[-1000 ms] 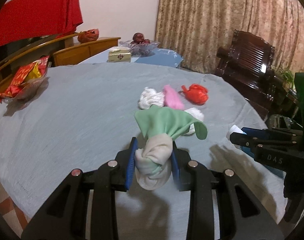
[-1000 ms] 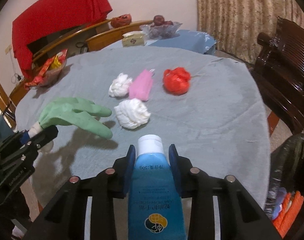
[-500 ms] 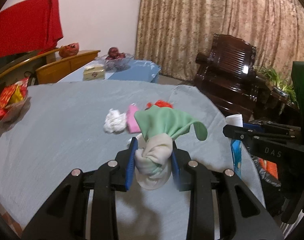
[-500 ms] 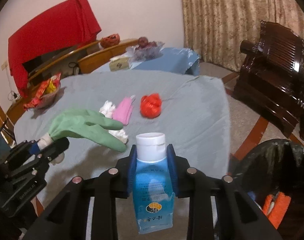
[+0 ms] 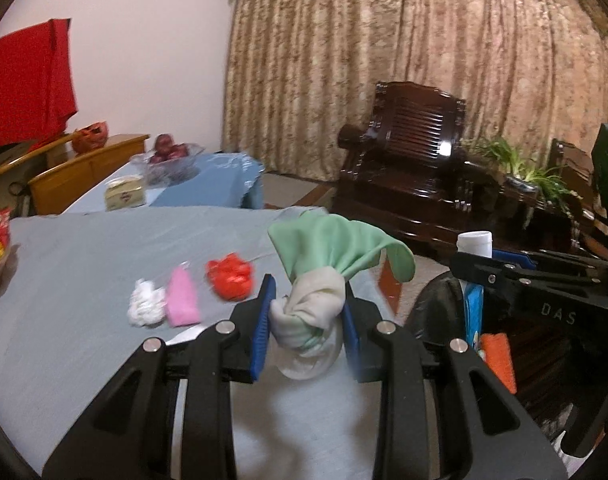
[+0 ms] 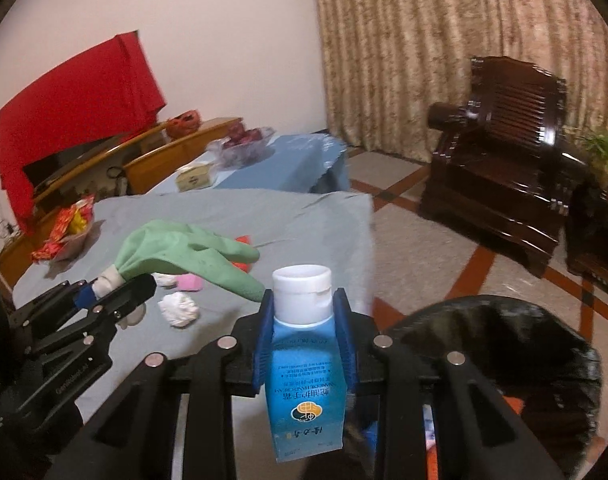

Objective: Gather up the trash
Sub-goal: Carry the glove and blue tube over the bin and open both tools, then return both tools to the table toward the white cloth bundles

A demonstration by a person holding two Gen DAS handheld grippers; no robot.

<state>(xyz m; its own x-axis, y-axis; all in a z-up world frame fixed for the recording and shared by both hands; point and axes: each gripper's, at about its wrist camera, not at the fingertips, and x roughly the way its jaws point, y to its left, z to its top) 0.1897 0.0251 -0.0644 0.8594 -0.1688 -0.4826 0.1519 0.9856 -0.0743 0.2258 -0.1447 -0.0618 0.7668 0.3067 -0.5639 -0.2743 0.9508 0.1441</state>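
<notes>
item one: our left gripper (image 5: 307, 320), jaws narrowed onto the knotted cuff of a green rubber glove (image 5: 335, 248); the blue pads press the pale knot from both sides, and the green fingers flop above and to the right of them. the glove hangs in the air over the near edge of the table (image 5: 84, 264).

item two: our right gripper (image 6: 302, 320), jaws narrowed onto a blue tube (image 6: 302, 384) just below its white cap (image 6: 302, 294), cap pointing away from us, printed end toward the camera. the tube is carried off the table's right edge, beside the black-lined trash bin (image 6: 503, 344) on the floor, which shows at lower right.

item three, lying on the grey tablecloth: a white crumpled wad (image 5: 146, 308), a pink piece (image 5: 180, 298) touching it, a red crumpled bag (image 5: 230, 276) just beside that. the right view shows a second white wad (image 6: 180, 308) nearer us.

item four, far left edge of table: a bowl of red and yellow snack packets (image 6: 64, 228).

item five, background: dark wooden armchair (image 6: 503, 160), patterned curtain (image 5: 423, 40).
</notes>
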